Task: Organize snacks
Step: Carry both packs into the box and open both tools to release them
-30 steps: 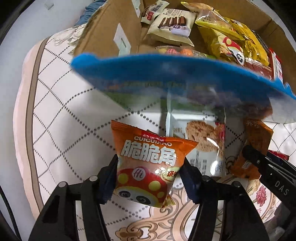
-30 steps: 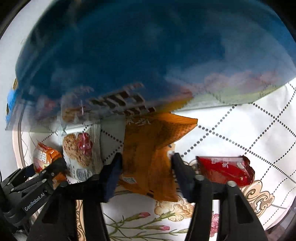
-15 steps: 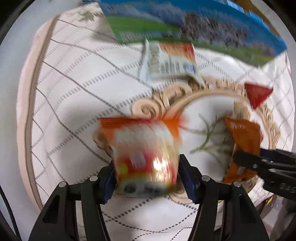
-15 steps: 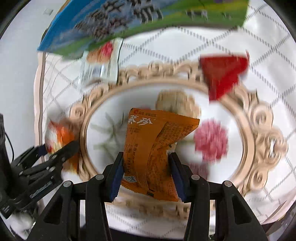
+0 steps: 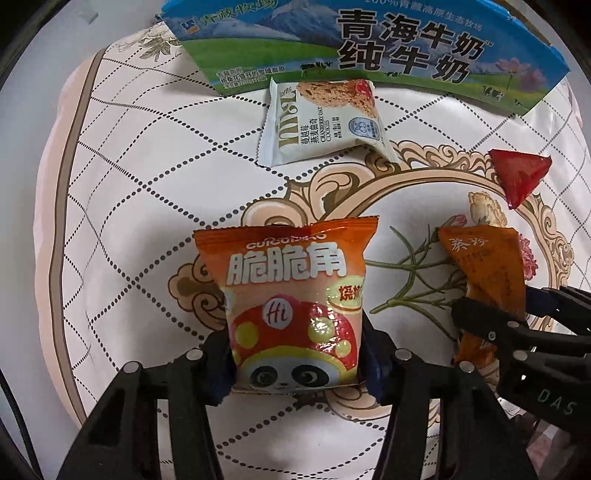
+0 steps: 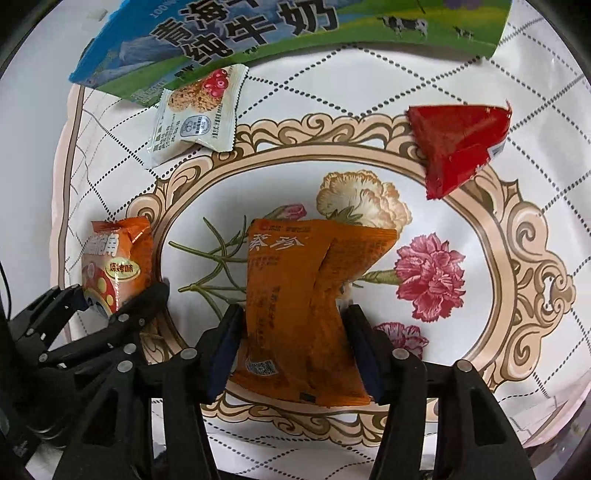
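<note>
My left gripper (image 5: pixel 295 358) is shut on an orange panda snack bag (image 5: pixel 291 295), held above the flowered tablecloth (image 5: pixel 129 221). It also shows in the right wrist view (image 6: pixel 118 266) at the left. My right gripper (image 6: pixel 291 354) is shut on a plain orange snack packet (image 6: pixel 303 302), seen in the left wrist view (image 5: pixel 484 273) at the right. A white cranberry oat cookie packet (image 5: pixel 321 122) lies on the cloth by the blue-green milk carton box (image 5: pixel 369 44). A red triangular packet (image 6: pixel 458 147) lies at the right.
The milk carton box (image 6: pixel 258 33) stands along the far edge of the round table. The cloth's flower medallion (image 6: pixel 428 273) lies under both grippers. The table edge curves close at the left and the front.
Both grippers, still holding their packets, have pulled back and up from the box. The view now looks down on the cloth, and the box's open top is out of sight.
</note>
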The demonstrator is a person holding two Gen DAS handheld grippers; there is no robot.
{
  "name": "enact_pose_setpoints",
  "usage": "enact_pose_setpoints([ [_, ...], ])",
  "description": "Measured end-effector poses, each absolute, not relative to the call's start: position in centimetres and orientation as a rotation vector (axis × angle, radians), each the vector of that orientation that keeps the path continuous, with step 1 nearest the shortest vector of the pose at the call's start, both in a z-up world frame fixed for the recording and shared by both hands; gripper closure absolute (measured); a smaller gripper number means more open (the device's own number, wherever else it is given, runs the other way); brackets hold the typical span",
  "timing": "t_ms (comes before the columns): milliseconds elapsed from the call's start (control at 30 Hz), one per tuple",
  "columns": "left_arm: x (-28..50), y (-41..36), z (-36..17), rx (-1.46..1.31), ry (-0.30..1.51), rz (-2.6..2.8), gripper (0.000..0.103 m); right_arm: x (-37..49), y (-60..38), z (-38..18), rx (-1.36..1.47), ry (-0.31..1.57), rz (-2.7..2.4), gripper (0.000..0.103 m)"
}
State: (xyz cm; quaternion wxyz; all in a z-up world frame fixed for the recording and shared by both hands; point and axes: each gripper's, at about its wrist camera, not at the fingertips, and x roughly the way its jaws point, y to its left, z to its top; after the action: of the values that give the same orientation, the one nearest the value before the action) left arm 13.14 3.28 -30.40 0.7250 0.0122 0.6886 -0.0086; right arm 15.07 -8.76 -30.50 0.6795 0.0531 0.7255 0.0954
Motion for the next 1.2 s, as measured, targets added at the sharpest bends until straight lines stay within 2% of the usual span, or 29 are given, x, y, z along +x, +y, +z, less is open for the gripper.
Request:
enact_pose_setpoints([
  [200, 13.2, 2.9, -27.4, -0.038, 1.484, -0.038, 0.054, 14.6, -8.8, -29.2, 0.165, 1.601, 0.22, 0.053],
  [333, 13.8, 3.2, -23.4, -0.102, 1.42, -0.07, 0.054, 14.6, -9.9, -26.8, 0.235, 1.564, 0.249, 0.053],
  [600, 20.6, 3.3, -13.8, -0.161, 1.248, -0.144, 0.054, 19.7, -11.7, -16.0, 0.343, 1.357, 0.314, 0.053],
  [733, 26.0, 4.0, -12.0, -0.15, 1.219, -0.134, 0.054, 24.5, -12.6, -11.7, 0.294, 1.263, 0.291, 0.053],
  [867, 31.7, 5.2, -13.0, -0.171, 1.261, -0.115, 0.054, 31.2, -13.7, -10.8, 0.226, 1.235, 0.219, 0.053],
  [1200, 40.8, 7.2, -20.9, -0.19, 1.455, -0.036, 0.054, 43.4, -16.1, -14.9, 0.158, 1.303, 0.084, 0.053],
])
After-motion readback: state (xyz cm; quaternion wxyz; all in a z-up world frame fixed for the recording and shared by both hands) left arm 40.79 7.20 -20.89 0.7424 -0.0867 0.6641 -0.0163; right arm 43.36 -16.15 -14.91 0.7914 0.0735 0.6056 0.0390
